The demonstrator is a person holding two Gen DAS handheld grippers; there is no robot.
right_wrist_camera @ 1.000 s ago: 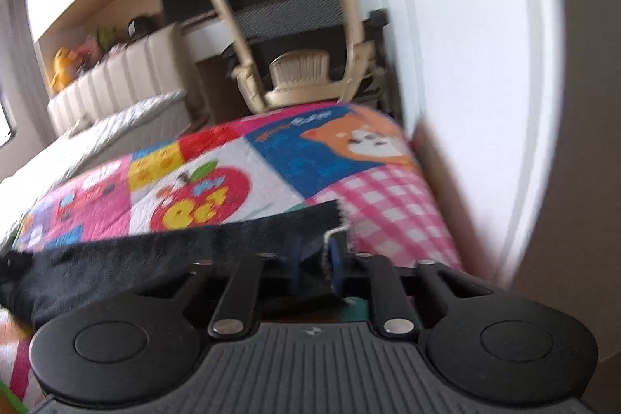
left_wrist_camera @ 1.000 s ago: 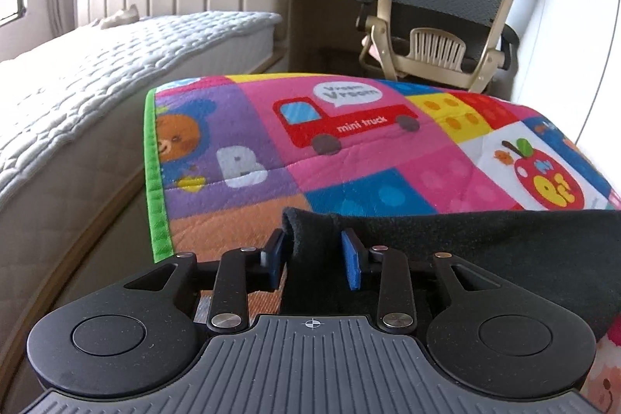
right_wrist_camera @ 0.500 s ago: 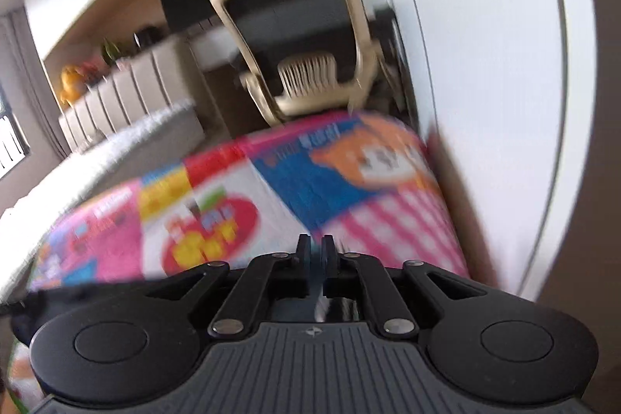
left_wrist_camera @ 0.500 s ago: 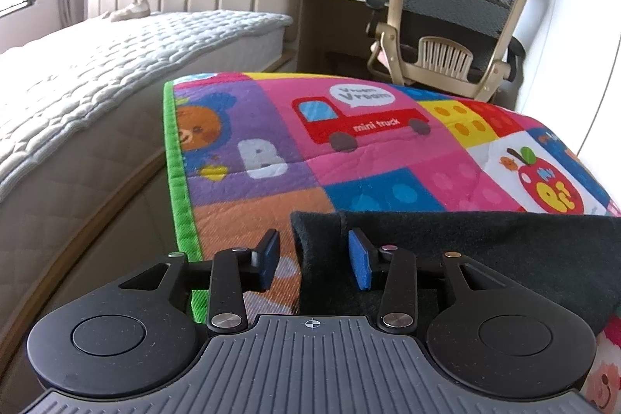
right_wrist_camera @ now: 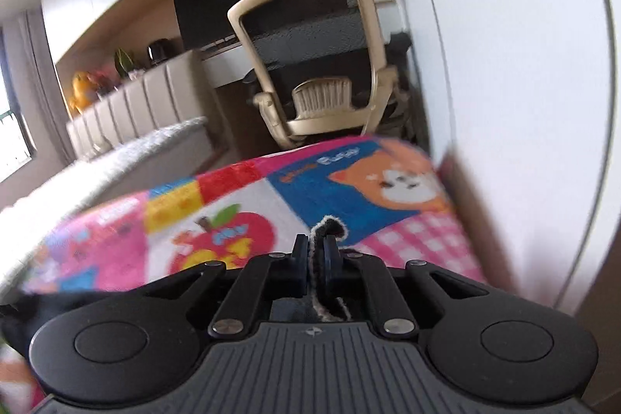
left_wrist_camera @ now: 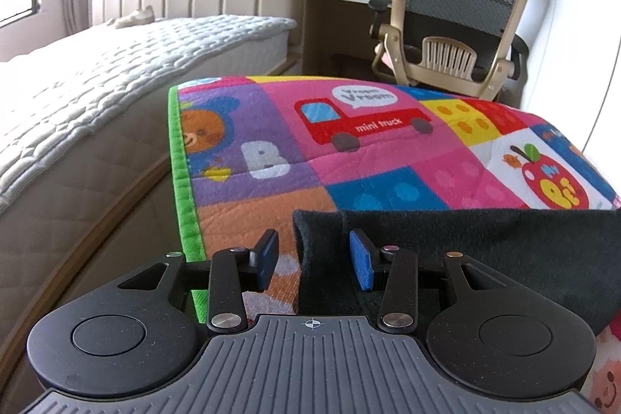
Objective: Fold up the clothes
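- A dark charcoal fleece garment [left_wrist_camera: 485,251], folded into a band, is shown lying across the near edge of a bright patchwork play mat [left_wrist_camera: 349,158]; its left end is near the mat's green left border.
- The left gripper [left_wrist_camera: 314,255] is shown released: the blue pads are parted about the garment's left end without pressing on it. A second earlier they stood closer about that end.
- The right gripper [right_wrist_camera: 318,251] is shown clenched on a corner of the garment, a tuft being pinched between the pads; half a second earlier nothing was seen between them.
- Step judged in hand: the right end is being taken up for the next fold.
- Next move: the left end must be gripped, so both ends can be carried over together.
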